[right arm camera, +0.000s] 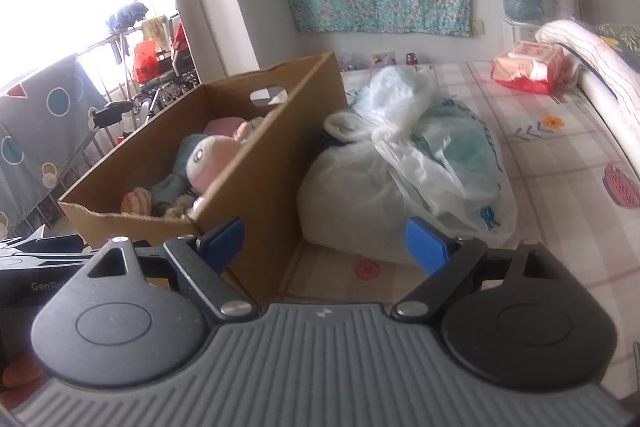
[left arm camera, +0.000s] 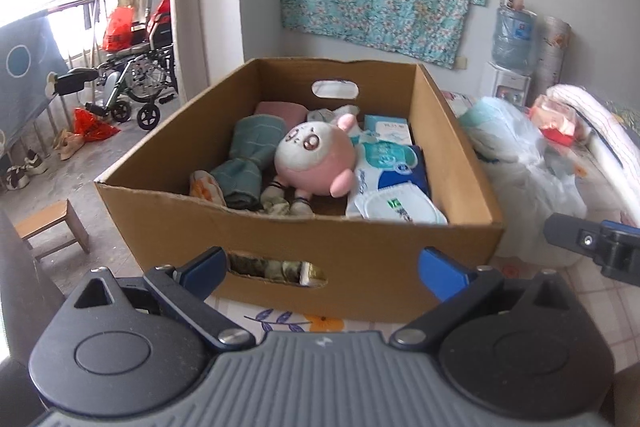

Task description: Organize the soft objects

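Note:
A brown cardboard box [left arm camera: 360, 251] stands on the flowered bedsheet, right in front of my left gripper [left arm camera: 322, 267]. That gripper is open, with nothing between its blue pads, just short of the box's near wall. Inside lie a pink and white plush toy [left arm camera: 316, 155], a rolled green cloth [left arm camera: 248, 155], a pair of socks [left arm camera: 280, 203], a folded pink cloth [left arm camera: 276, 109] and packs of wipes [left arm camera: 392, 167]. My right gripper [right arm camera: 324, 239] is open and empty beside the box's right corner [right arm camera: 256, 187]. The plush toy [right arm camera: 212, 155] shows over the rim.
A stuffed white plastic bag [right arm camera: 400, 163] sits against the box's right side. Farther right lie a red tissue pack [right arm camera: 528, 67] and a rolled quilt [right arm camera: 592, 55]. Left of the bed are a wooden stool [left arm camera: 52, 227] and a wheelchair [left arm camera: 140, 75]. A water dispenser [left arm camera: 512, 39] stands behind.

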Tool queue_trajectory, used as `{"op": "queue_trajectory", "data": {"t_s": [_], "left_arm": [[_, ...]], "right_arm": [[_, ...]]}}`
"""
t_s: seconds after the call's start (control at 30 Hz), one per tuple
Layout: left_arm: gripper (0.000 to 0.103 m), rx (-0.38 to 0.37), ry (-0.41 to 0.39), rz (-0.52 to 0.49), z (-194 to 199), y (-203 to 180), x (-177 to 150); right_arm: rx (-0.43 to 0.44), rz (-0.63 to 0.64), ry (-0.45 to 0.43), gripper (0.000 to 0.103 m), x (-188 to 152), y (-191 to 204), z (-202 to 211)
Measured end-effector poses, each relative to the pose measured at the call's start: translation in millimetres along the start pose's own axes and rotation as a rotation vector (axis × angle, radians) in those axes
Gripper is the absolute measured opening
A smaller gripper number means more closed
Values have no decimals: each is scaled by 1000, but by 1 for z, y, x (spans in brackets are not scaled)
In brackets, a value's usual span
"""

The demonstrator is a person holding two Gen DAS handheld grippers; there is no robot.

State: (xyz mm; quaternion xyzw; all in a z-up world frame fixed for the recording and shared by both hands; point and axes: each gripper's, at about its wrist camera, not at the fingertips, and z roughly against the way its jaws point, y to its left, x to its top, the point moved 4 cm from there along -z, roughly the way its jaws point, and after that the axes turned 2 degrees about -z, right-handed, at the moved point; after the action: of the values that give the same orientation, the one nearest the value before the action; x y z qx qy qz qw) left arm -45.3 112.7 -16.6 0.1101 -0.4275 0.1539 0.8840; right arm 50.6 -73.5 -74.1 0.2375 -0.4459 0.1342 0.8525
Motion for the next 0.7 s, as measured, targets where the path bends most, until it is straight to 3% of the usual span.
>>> {"op": "queue_trajectory", "data": {"t_s": [0.23, 0.7], "left_arm": [[103, -27, 20, 28, 1, 1, 9], [103, -19, 84, 66, -5, -2, 5]], "right_arm": [[14, 9, -11, 89, 19, 10, 4], [24, -10, 59, 91, 14, 15, 3]]}}
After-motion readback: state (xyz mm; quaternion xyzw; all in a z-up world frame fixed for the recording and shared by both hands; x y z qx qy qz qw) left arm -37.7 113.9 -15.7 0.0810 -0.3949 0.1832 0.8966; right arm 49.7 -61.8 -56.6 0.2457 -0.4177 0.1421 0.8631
